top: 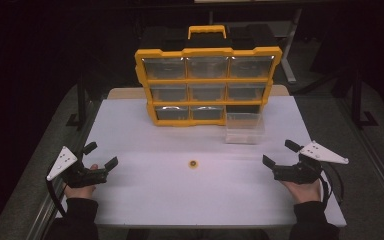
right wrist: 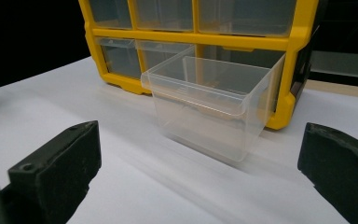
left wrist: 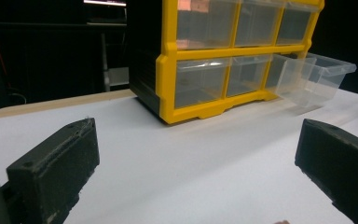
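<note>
A yellow organizer cabinet (top: 207,80) with clear drawers stands upright at the back of the white table (top: 155,190). One clear drawer (top: 244,128) sits out on the table in front of the cabinet's empty lower-right slot; the same drawer (right wrist: 209,105) lies straight ahead in the right gripper view and off to the right (left wrist: 314,77) in the left gripper view. A small yellow ring-shaped part (top: 193,163) lies mid-table. My left gripper (top: 101,156) rests open at the table's left, nothing between its jaws. My right gripper (top: 281,153) rests open at the right, also empty.
The cabinet (left wrist: 223,56) has a yellow carry handle (top: 207,31) on top. A tan board (top: 125,93) pokes out behind the table. Dark floor and metal frame legs surround the table.
</note>
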`<state>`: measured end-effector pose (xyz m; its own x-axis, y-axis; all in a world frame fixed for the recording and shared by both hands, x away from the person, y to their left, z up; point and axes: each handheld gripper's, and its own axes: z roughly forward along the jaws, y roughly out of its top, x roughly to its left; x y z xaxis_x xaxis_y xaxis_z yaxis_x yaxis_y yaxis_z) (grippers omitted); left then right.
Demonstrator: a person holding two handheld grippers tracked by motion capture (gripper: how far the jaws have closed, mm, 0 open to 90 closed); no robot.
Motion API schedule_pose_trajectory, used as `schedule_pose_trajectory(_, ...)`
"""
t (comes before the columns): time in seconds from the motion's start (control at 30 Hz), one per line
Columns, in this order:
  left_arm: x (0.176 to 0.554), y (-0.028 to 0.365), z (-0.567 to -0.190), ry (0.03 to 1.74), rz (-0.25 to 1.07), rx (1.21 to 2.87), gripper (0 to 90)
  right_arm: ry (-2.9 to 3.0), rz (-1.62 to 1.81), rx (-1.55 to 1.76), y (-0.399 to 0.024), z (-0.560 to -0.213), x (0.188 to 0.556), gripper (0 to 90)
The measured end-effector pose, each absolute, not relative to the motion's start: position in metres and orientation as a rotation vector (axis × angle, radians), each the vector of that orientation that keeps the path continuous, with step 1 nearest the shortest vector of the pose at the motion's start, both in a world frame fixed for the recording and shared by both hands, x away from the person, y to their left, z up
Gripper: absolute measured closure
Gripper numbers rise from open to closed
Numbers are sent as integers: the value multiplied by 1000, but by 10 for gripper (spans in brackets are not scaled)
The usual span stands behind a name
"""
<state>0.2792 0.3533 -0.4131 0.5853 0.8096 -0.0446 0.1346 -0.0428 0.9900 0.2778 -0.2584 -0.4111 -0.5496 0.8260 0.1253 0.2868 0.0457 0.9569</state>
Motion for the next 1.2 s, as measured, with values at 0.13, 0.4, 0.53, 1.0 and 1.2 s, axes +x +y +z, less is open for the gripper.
schedule_pose_trajectory(0.13, 278, 352, -413, 815, 676, 1544, 0, 1862, 1518, 1131, -259, -409, 275, 0)
schedule_pose_trajectory(0.4, 279, 348, -416, 821, 679, 1559, 0, 1900, 1492, 1127, -252, -408, 279, 0)
schedule_pose_trajectory(0.53, 279, 349, -415, 824, 684, 1558, 0, 1917, 1487, 1134, -252, -408, 280, 0)
schedule_pose_trajectory(1.0, 280, 348, -416, 828, 678, 1562, 0, 2007, 1447, 1100, -240, -408, 285, 0)
schedule_pose_trajectory(1.2, 280, 349, -416, 827, 676, 1559, 0, 2048, 1436, 1083, -236, -407, 288, 0)
